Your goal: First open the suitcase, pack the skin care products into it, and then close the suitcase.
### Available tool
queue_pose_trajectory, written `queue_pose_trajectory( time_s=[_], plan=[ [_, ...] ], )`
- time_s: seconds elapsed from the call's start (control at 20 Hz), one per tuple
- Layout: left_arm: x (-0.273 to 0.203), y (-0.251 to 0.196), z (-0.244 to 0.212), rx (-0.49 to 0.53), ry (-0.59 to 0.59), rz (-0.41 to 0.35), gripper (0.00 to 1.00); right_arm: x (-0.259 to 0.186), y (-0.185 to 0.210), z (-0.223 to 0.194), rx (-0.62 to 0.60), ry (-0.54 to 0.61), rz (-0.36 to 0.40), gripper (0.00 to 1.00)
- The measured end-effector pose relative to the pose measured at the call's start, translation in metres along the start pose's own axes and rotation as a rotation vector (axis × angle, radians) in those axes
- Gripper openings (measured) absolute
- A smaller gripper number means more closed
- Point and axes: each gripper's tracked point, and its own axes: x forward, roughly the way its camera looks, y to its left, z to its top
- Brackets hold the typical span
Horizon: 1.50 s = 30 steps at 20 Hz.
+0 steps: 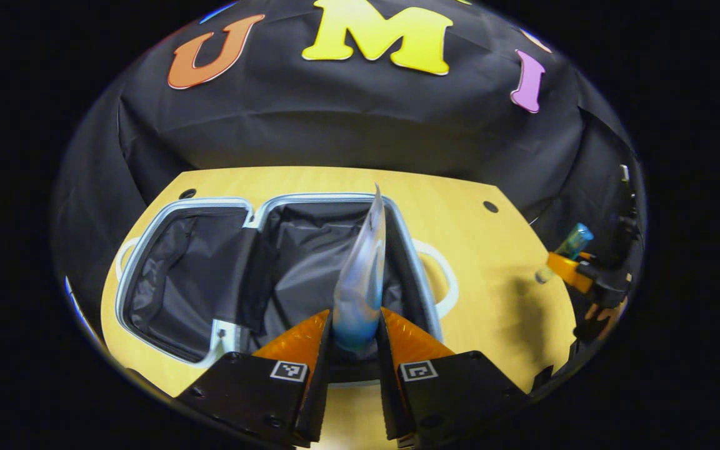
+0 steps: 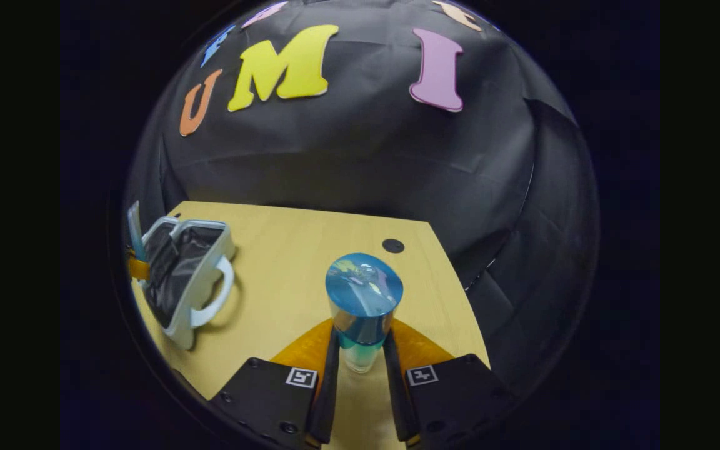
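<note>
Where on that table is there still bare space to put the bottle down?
Bare wood lies between the open suitcase and the table edge nearest the right gripper, around the bottle it holds. It is crowded over the suitcase, where the left gripper holds a sachet.

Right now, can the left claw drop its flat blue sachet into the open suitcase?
Probably yes. The left claw holds the flat blue sachet over the open light-blue suitcase, whose dark lining looks unobstructed.

A light wooden table (image 1: 497, 250) is seen, set against the black cloth wall (image 1: 347, 119). One thing rests directly on it — an open suitcase (image 1: 147, 250) with pale rim and dark lining, laid flat, both halves spread. Two small dark holes (image 1: 490, 206) are visible in the tabletop.
</note>
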Motion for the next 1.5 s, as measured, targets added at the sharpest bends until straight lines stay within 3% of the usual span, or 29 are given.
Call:
queue_pose_trajectory(
  time_s=[0.1, 0.25, 0.55, 0.8, 0.85, 1.0, 1.05, 1.25, 1.35, 1.5],
  plan=[
    [0.007, 0.027, -0.010, 0.029, 0.055, 0.026, 0.40, -0.023, 0.025, 0.002, 0.037, 0.012, 0.014, 0.33],
    [0.024, 0.043, -0.029, 0.052, 0.133, -0.009, 0.40, -0.046, 0.062, 0.007, 0.048, 0.005, 0.015, 0.35],
    [0.050, 0.052, -0.056, -0.007, 0.265, -0.052, 0.40, -0.091, 0.116, 0.027, 0.015, -0.048, 0.027, 0.35],
    [0.061, 0.050, -0.061, 0.012, 0.317, -0.041, 0.40, -0.121, 0.127, 0.037, -0.009, -0.084, 0.021, 0.35],
    [0.067, 0.050, -0.058, 0.020, 0.307, -0.032, 0.48, -0.124, 0.127, 0.039, -0.011, -0.087, 0.018, 0.35],
    [0.070, 0.052, -0.063, 0.023, 0.354, 0.007, 0.48, -0.130, 0.129, 0.040, -0.021, -0.091, 0.009, 0.35],
    [0.070, 0.054, -0.064, 0.023, 0.356, 0.016, 0.41, -0.131, 0.131, 0.040, -0.018, -0.088, 0.011, 0.35],
    [0.068, 0.051, -0.062, 0.007, 0.336, 0.016, 0.44, -0.129, 0.150, 0.043, -0.034, -0.080, 0.034, 0.35],
    [0.060, 0.045, -0.056, -0.013, 0.304, -0.009, 0.51, -0.124, 0.164, 0.043, -0.038, -0.070, 0.059, 0.35],
    [0.035, 0.048, -0.044, -0.010, 0.233, -0.002, 0.76, -0.114, 0.192, 0.041, -0.052, -0.043, 0.101, 0.35]
  ],
)
